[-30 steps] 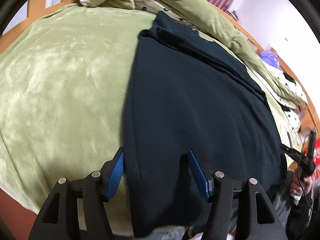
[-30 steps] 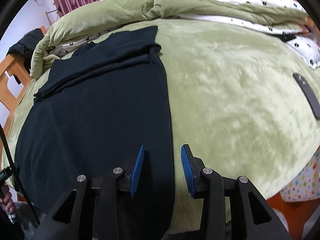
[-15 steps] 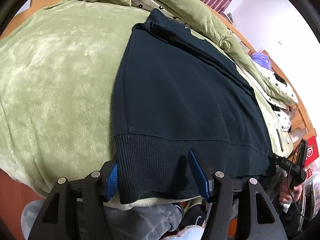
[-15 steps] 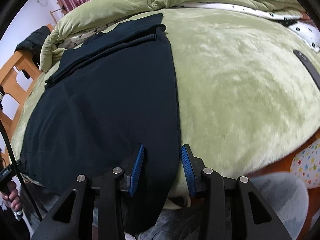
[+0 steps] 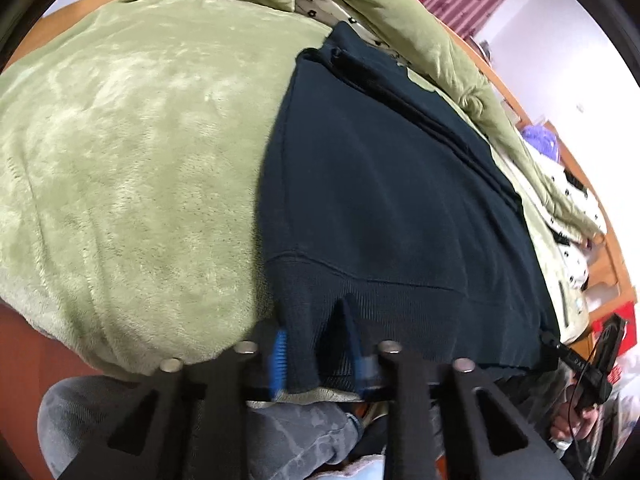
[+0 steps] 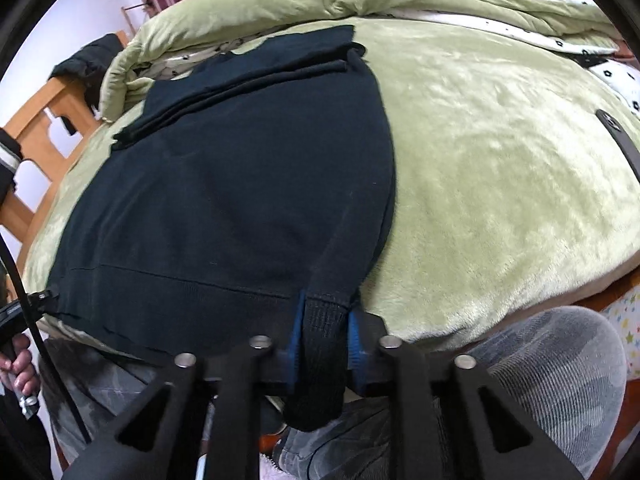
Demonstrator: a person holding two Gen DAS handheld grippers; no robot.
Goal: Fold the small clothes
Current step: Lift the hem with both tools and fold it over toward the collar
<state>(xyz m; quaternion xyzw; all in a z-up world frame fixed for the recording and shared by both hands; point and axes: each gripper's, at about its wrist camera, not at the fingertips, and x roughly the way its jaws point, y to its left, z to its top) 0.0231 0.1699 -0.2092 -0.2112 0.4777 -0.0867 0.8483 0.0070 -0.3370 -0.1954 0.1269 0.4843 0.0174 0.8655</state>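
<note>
A dark navy sweater (image 5: 380, 180) (image 6: 240, 180) lies flat on the green blanket, its sleeves folded across the far end. Its ribbed hem hangs over the bed's near edge. In the left wrist view my left gripper (image 5: 320, 360) is closing, and its blue pads (image 5: 280, 356) pinch a bunched fold of the hem at the sweater's left corner. In the right wrist view my right gripper (image 6: 326, 336) is closing too, with the hem's right corner pressed between its pads (image 6: 298, 332) and hanging below them.
The green plush blanket (image 5: 120, 160) (image 6: 500, 180) covers the bed. A rolled green quilt (image 6: 320, 4) and spotted bedding lie at the far side by the wooden frame (image 6: 36, 128). A dark flat object (image 6: 624, 148) lies at right. A person's trouser-clad knees (image 6: 540, 380) are below.
Both grippers have pulled back to the bed's near edge, bringing the ribbed hem into view. Both sets of jaws have narrowed onto the hem's corners, which now bunch between the pads.
</note>
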